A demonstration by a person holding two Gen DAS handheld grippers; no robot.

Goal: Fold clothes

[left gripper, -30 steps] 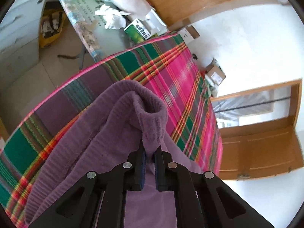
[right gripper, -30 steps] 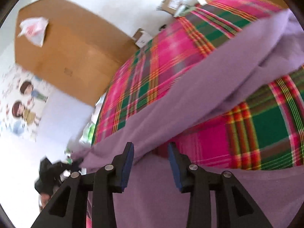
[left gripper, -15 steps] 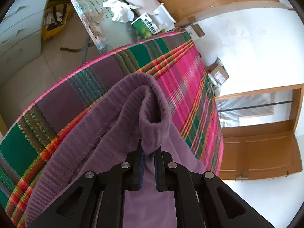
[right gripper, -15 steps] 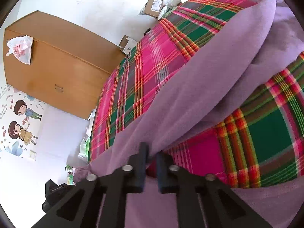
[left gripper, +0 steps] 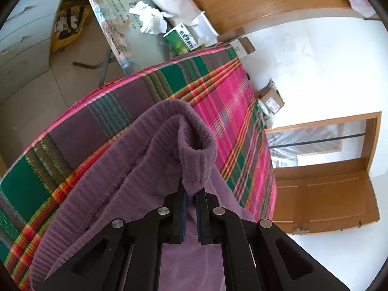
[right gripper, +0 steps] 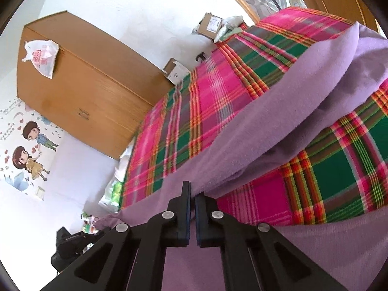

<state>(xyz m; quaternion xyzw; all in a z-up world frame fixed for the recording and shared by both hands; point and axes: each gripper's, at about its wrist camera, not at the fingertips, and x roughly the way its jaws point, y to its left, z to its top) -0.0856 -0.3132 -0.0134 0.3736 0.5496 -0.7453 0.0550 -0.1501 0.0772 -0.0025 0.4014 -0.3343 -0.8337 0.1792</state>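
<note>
A purple knit garment lies on a pink and green plaid bed cover. My left gripper is shut on a ribbed fold of the garment, which stands up in a loop above the fingers. In the right wrist view the same purple garment stretches across the plaid cover. My right gripper is shut on the garment's edge. A dark gripper shows at the lower left of that view.
A cluttered table with tissues, a green box and bags stands past the bed's end. A wooden wardrobe stands against the wall. Cardboard boxes lie beside the bed. A wooden door is at the right.
My right gripper has closed on the garment's edge; a second ago it was open. My left gripper has stayed shut on the fold and lifted slightly.
</note>
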